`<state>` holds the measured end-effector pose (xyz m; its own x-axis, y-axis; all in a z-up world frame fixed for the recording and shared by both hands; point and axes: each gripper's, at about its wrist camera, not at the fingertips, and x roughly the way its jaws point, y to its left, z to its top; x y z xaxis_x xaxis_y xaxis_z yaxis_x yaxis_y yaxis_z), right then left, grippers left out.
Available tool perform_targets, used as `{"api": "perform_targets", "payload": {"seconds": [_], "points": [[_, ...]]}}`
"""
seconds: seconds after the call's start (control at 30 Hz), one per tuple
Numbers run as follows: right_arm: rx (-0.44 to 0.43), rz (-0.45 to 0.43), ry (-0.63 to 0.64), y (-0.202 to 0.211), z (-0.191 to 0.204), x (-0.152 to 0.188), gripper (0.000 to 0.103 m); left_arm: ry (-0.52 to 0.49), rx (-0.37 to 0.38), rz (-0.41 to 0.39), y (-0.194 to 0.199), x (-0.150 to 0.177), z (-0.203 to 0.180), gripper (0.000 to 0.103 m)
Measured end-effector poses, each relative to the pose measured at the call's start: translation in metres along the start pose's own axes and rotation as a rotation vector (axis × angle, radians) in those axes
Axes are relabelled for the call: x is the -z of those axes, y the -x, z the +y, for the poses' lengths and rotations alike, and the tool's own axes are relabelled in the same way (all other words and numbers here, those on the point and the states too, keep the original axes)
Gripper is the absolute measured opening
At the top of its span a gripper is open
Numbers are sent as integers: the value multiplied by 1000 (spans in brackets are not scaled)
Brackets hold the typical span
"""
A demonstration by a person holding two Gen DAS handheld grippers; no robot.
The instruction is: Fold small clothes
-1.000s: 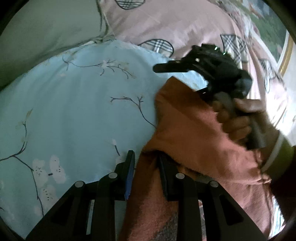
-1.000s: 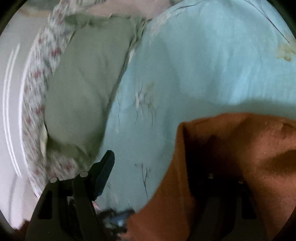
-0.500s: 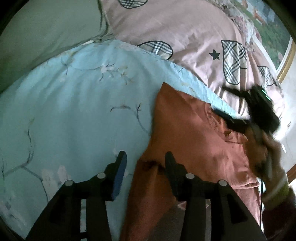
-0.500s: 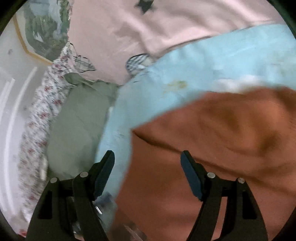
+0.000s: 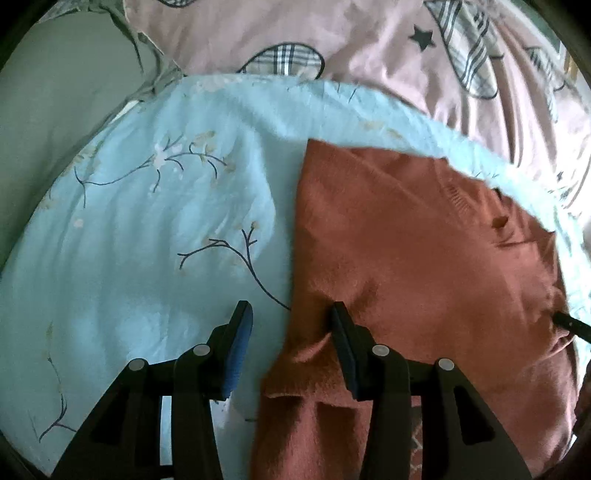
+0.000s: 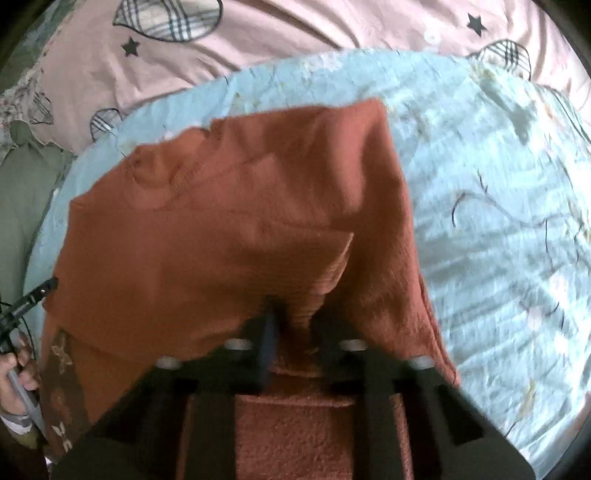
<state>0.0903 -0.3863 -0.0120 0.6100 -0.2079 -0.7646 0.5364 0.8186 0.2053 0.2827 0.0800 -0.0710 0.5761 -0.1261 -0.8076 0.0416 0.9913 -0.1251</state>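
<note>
A rust-orange knit sweater (image 5: pixel 413 236) lies partly folded on the light blue floral sheet (image 5: pixel 155 229); it also shows in the right wrist view (image 6: pixel 229 221). My left gripper (image 5: pixel 291 325) is open, its jaws straddling the sweater's left edge, holding nothing. My right gripper (image 6: pixel 295 325) is shut on a ribbed fold of the sweater, likely a cuff or hem (image 6: pixel 317 291). A tip of the right gripper (image 5: pixel 570 325) shows at the sweater's right edge in the left wrist view. The left gripper's tip (image 6: pixel 33 295) shows at the far left in the right wrist view.
A pink quilt with plaid patches and stars (image 5: pixel 369 44) lies beyond the blue sheet, also in the right wrist view (image 6: pixel 295 33). A grey-green pillow (image 5: pixel 55 96) sits at the far left. A patterned part of the garment (image 6: pixel 59 369) shows at lower left.
My left gripper let go of the sweater edge and opened wide. My right gripper dropped the raised flap onto the sweater, opened, then shut on the ribbed fold near me.
</note>
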Motion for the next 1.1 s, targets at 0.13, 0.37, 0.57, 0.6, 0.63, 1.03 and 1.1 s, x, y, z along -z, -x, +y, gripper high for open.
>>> {"api": "perform_targets", "payload": {"seconds": [0.13, 0.37, 0.57, 0.6, 0.63, 1.03, 1.1], "points": [[36, 20, -31, -6, -9, 1, 9, -16, -38, -6, 3, -1, -1, 47], [-73, -4, -133, 39, -18, 21, 13, -108, -58, 20, 15, 18, -6, 50], [-212, -1, -145, 92, -9, 75, 42, -152, 53, 40, 70, 73, 7, 50], [-227, 2, -144, 94, -4, 83, 42, -152, 73, 50, 80, 88, 9, 50], [-245, 6, -138, 101, 0, 97, 42, -148, 85, 57, 87, 99, 10, 50], [-254, 26, -184, 163, -39, 215, 42, -61, 220, 98, 145, 222, 19, 62], [-236, 19, -207, 171, -51, 229, 42, -40, 265, 110, 147, 231, 17, 62]]}}
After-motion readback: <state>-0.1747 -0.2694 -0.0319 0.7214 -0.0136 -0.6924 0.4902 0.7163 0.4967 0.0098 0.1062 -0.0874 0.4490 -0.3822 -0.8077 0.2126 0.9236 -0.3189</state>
